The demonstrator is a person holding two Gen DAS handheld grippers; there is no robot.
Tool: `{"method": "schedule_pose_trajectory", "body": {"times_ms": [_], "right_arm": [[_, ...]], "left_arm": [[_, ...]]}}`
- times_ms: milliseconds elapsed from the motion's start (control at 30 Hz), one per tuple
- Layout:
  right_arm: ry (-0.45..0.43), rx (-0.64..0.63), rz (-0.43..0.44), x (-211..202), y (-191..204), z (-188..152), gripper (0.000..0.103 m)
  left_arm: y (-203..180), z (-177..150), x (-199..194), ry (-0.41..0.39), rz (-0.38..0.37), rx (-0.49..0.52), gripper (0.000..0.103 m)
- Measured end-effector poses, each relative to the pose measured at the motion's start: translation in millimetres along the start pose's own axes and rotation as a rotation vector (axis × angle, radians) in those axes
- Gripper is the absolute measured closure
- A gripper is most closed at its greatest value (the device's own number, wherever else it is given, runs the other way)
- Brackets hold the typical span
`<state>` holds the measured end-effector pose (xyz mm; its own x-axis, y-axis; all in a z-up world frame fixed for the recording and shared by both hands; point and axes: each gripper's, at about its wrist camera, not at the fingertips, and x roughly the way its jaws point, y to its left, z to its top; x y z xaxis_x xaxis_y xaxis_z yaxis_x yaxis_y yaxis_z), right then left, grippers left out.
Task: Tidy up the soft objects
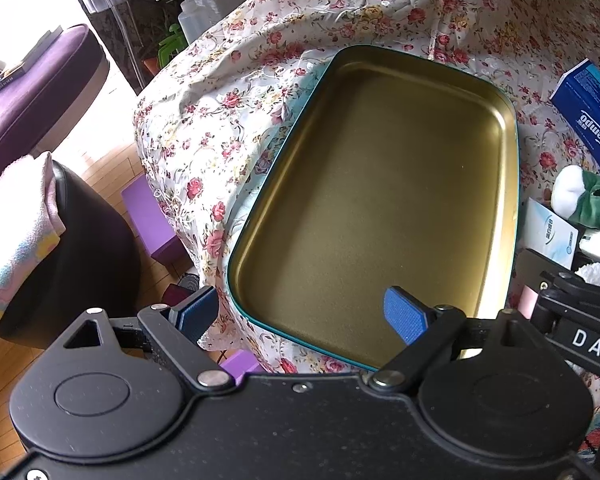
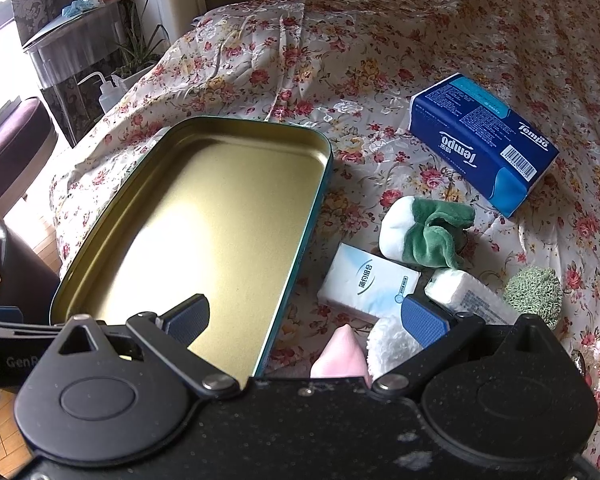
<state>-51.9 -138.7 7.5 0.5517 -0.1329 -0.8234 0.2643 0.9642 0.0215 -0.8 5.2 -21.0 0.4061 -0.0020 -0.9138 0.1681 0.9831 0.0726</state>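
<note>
Gold-lined rectangular tin tray on glossy floral cloth.

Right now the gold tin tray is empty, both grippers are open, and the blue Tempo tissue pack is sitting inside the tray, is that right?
Not quite. The blue Tempo tissue pack is not inside the gold tin tray; it lies on the floral cloth to the tray's right, as the right wrist view shows. The tray is empty, and the left gripper and right gripper are open.

A: The tin tray is metal, its gold inside smooth with a soft sheen. The floral cloth under it looks satiny.

B: The blue tissue pack is glossy plastic; the green-white toy is plush.
</note>
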Motion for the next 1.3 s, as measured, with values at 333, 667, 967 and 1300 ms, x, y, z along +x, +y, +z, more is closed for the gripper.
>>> {"method": "schedule_pose_trajectory", "body": {"times_ms": [333,667,967,1300], "right_arm": [[-0.002,-0.001,-0.001,0.3,0.1,-0.4,0.0],[-0.009,0.002,-0.001,0.8,-0.6,-0.9,0.0],[-0.094,0.048,0.0,-15.7,-12.2,4.2,0.0],[-0.364,0.173,-0.124,-76.6,-50.7,-13.5,0.0]], "left_arm": [[0.7,0.1,-0.2,0.003,-0.001,-0.001,0.016],[1.7,0.0,1.1,0.003,-0.004,-0.007,0.016],[2.0,3.7,-15.1,-0.098,-0.001,0.015,0.016],[-17.4,-1.3,-51.1,-0.285,-0.108,0.162,0.016]]}}
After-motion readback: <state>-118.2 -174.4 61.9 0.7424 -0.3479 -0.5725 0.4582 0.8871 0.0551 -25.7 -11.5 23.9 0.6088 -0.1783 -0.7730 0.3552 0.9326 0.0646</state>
